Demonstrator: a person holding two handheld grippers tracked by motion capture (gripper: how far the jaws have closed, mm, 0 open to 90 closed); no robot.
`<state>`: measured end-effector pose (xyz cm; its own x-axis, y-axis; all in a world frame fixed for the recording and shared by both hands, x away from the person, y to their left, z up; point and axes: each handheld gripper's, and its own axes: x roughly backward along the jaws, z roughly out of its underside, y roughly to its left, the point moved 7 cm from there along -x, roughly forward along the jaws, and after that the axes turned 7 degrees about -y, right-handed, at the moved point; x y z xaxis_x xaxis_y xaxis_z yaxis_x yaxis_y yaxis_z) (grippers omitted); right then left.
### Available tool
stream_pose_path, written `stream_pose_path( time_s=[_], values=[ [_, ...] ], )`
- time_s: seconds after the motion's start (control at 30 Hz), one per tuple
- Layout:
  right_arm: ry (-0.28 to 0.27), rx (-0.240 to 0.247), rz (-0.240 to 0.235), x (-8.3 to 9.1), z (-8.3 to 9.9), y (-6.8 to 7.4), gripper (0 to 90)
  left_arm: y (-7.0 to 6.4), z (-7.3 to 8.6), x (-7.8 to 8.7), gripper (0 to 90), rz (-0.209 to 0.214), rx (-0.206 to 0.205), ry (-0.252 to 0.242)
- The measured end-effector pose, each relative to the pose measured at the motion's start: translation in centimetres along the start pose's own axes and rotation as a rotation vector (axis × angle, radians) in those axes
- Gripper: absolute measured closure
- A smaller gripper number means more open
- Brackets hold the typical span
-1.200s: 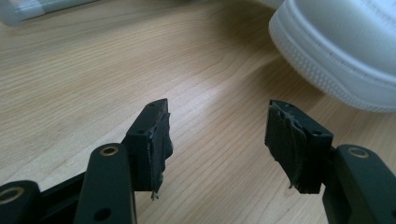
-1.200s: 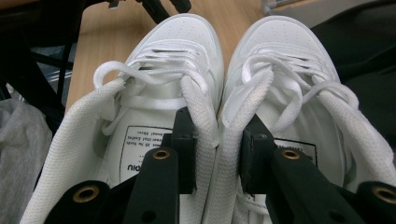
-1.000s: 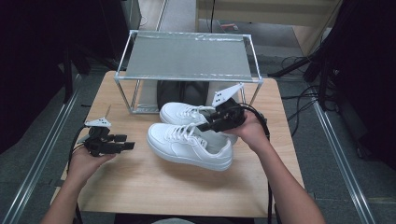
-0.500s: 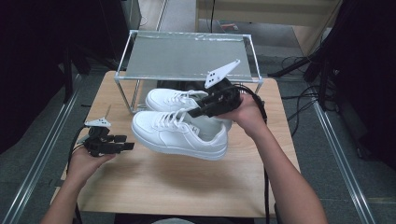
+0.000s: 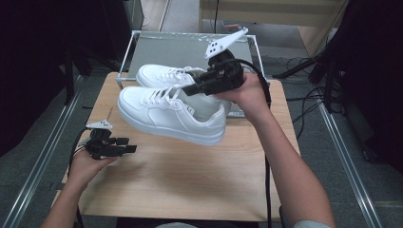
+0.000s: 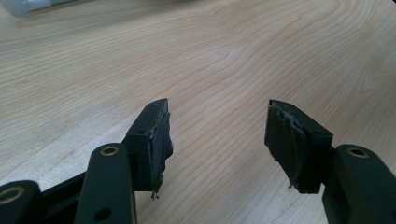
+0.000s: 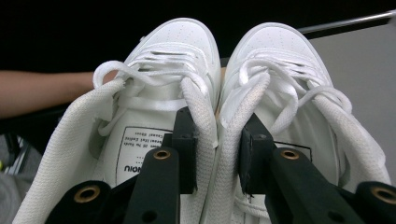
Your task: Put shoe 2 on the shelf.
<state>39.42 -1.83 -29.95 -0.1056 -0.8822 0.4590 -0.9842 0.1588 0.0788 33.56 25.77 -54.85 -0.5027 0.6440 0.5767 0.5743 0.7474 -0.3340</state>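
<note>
Two white lace-up sneakers hang in the air above the wooden table (image 5: 190, 180). The near sneaker (image 5: 166, 111) (image 7: 173, 51) and the far sneaker (image 5: 164, 76) (image 7: 280, 56) sit side by side, toes pointing left. My right gripper (image 5: 190, 90) (image 7: 217, 140) is shut on their two inner collars, pinched together between its jaws. My left gripper (image 5: 130, 148) (image 6: 217, 128) is held low over the table's left side, open, with bare wood between its pads.
A metal-framed rack with a grey top (image 5: 142, 35) stands at the table's back edge, just behind the lifted shoes. Dark cables trail from both grippers. Metal rails run along the floor on either side.
My right gripper has raised the pair of sneakers off the table and carried them left and toward the rack. The left gripper has stayed where it was, still open.
</note>
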Motion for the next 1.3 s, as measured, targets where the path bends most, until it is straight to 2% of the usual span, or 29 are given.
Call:
stream_pose_path(
  time_s=[0.17, 0.33, 0.5, 0.53, 0.7, 0.83, 1.03, 1.17, 1.3],
  values=[
    [-0.031, -0.053, 0.088, 0.3, -1.7, -1.5, 73.5, -0.1, 0.0, -0.1, 40.8, 0.006, -0.006, 0.005],
    [-0.031, -0.058, 0.179, 0.3, -2.6, -2.9, 73.8, -0.1, 0.0, -0.1, 40.8, 0.009, -0.012, 0.011],
    [-0.046, -0.126, 0.265, 0.0, -2.8, -4.6, 74.2, -0.1, 0.1, -0.2, 40.8, 0.014, -0.016, 0.016],
    [-0.044, -0.142, 0.283, -0.2, -2.8, -5.2, 74.1, -0.2, 0.1, -0.3, 40.8, 0.014, -0.014, 0.016],
    [-0.012, -0.161, 0.379, -0.8, -2.9, -7.3, 74.1, -0.3, 0.1, -0.6, 40.7, 0.023, -0.024, 0.029],
    [0.001, -0.178, 0.429, -1.1, -2.9, -8.7, 74.0, -0.3, 0.1, -0.6, 40.7, 0.026, -0.027, 0.031],
    [-0.007, -0.246, 0.518, -1.1, -3.0, -11.0, 74.1, -0.3, 0.2, -0.8, 40.7, 0.028, -0.034, 0.039],
    [0.015, -0.26, 0.594, -1.3, -3.5, -12.3, 74.1, -0.5, 0.0, -1.0, 40.7, 0.039, -0.043, 0.035],
    [0.035, -0.285, 0.639, -1.6, -3.9, -13.5, 73.9, -0.7, -0.2, -1.2, 40.7, 0.035, -0.065, 0.046]
  ],
)
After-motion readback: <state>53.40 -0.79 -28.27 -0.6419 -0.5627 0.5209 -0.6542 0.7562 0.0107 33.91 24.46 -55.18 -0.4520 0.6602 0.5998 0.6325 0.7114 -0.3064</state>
